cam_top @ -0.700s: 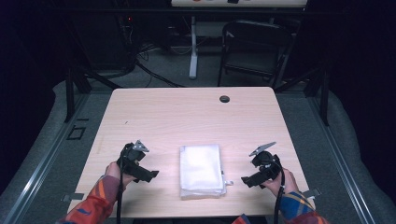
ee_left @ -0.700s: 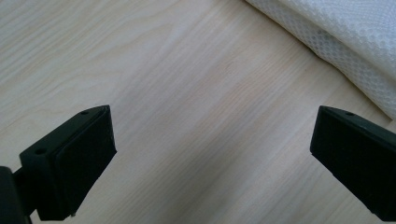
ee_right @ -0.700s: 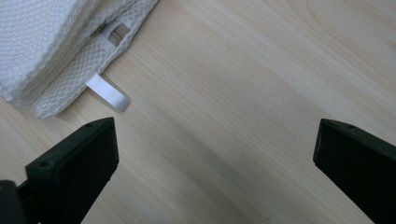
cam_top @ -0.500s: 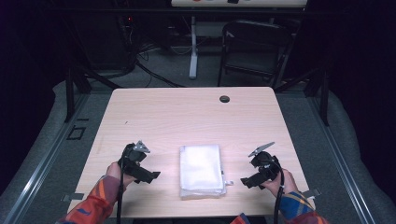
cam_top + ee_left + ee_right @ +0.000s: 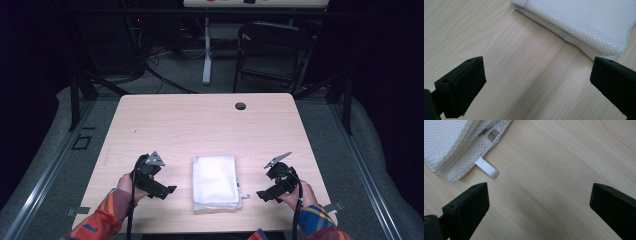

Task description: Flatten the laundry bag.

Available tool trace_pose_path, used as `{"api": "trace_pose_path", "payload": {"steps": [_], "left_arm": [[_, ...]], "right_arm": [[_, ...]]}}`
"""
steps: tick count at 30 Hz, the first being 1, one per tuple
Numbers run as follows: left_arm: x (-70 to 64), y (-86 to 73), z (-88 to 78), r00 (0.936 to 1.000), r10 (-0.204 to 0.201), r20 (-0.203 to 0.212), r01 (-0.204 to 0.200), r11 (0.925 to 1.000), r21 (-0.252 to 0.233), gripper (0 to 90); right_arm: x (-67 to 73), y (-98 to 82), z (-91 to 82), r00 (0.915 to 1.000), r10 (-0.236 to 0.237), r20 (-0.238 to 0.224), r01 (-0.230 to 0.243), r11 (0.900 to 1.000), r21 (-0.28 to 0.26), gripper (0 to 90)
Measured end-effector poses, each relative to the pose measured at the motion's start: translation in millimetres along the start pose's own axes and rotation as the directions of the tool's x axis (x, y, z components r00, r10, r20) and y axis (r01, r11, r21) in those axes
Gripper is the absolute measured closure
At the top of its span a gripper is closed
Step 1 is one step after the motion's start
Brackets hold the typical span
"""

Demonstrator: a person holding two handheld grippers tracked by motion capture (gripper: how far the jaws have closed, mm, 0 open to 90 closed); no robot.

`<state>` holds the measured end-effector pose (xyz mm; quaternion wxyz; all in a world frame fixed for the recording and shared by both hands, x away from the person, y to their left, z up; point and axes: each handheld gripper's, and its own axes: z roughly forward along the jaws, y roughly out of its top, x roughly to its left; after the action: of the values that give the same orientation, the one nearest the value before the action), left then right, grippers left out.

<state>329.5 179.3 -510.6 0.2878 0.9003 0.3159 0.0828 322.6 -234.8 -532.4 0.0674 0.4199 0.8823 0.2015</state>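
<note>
Both claws stand released, jaws spread wide with nothing between them. From the high view, the left gripper [image 5: 161, 189] sits to the left of the folded white mesh bag [image 5: 216, 181], and the right gripper [image 5: 269, 192] to the bag's right; each is near the bag but apart from it, and each points inward at it. The bag lies flat on the wooden table [image 5: 200, 125], close to the person's edge and far nearer than the dark grommet [image 5: 241, 106] at the far side. I judge the step to be the approach before a first grasp: neither claw has reached the mesh.

The left gripper view adds the weave and the stacked layers at the bag's [image 5: 584, 22] folded edge, with bare wood between that edge and the left claw [image 5: 536, 77]. A grasp here would call for sliding one jaw under the layers.

The right gripper view gives what the others lack: a white ribbon loop [image 5: 487, 167] and a zipper end [image 5: 490, 133] jutting from the bag's [image 5: 446, 140] corner, up and left of the right claw [image 5: 537, 202]. That tab looks the easiest purchase, though thin and flat on the table.
</note>
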Motion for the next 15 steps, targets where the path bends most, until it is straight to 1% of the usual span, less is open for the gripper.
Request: {"api": "trace_pose_path", "payload": {"steps": [1,3,5,6,7,8,9,10,11,12,13,14,15], "left_arm": [[-0.7,0.7,0.2,1.0,0.005,0.001,-0.005,1.0,-0.002,0.0],[-1.5,2.3,1.3,0.9999,0.011,0.01,-0.011,0.9999,-0.004,0.0],[-2.5,3.1,2.6,0.9999,0.014,0.009,-0.014,0.9999,-0.007,0.0],[-5.1,5.9,4.1,0.9994,0.029,0.019,-0.029,0.9995,-0.014,0.0],[-5.1,5.9,4.1,0.9994,0.029,0.019,-0.029,0.9995,-0.014,0.0],[-8.6,9.7,4.5,0.9984,0.054,0.019,-0.053,0.9983,-0.023,0.0],[-10.4,11.5,4.8,0.9981,0.057,0.024,-0.056,0.9978,-0.036,0.0],[-11.5,13.6,4.5,0.9973,0.067,0.029,-0.065,0.997,-0.04,0.0],[-11.5,13.6,4.5,0.9973,0.067,0.029,-0.065,0.997,-0.04,0.0],[-14.9,16.9,5.5,0.9964,0.077,0.036,-0.075,0.9958,-0.053,0.0],[-14.9,16.9,5.5,0.9964,0.077,0.036,-0.075,0.9958,-0.053,0.0],[-16.7,18.3,6.3,0.9956,0.084,0.042,-0.082,0.9953,-0.053,0.0],[-20.7,20.6,8.4,0.9939,0.1,0.047,-0.098,0.9938,-0.053,0.0]], "right_arm": [[0.8,-0.1,1.2,1.0,0.009,0.001,-0.009,1.0,-0.011,2.1],[0.8,0.5,1.5,1.0,0.002,0.007,-0.002,1.0,-0.002,2.1],[0.3,0.6,2.1,0.9999,-0.007,0.008,0.007,1.0,0.011,2.1],[0.4,0.3,2.2,1.0,-0.002,0.002,0.002,1.0,0.018,2.1],[0.7,-0.4,2.6,1.0,0.002,0.004,-0.002,1.0,0.01,2.1],[1.1,-1.1,2.5,0.9999,0.008,-0.006,-0.008,1.0,0.005,2.1],[0.8,-1.1,1.8,1.0,0.002,-0.006,-0.002,1.0,0.01,2.2],[0.9,-1.4,1.4,1.0,0.006,-0.006,-0.006,1.0,0.012,2.3],[0.5,-1.6,1.2,1.0,0.001,0.004,-0.001,1.0,0.019,2.3],[0.2,-1.7,1.7,1.0,0.002,0.004,-0.002,1.0,0.023,2.3],[0.3,-1.7,2.1,1.0,0.004,-0.002,-0.004,1.0,0.023,2.3],[1.2,-2.3,3.7,0.9998,0.019,-0.002,-0.019,1.0,0.007,2.3],[1.1,-2.2,4.2,0.9999,0.016,-0.003,-0.016,1.0,0.005,2.3]]}}
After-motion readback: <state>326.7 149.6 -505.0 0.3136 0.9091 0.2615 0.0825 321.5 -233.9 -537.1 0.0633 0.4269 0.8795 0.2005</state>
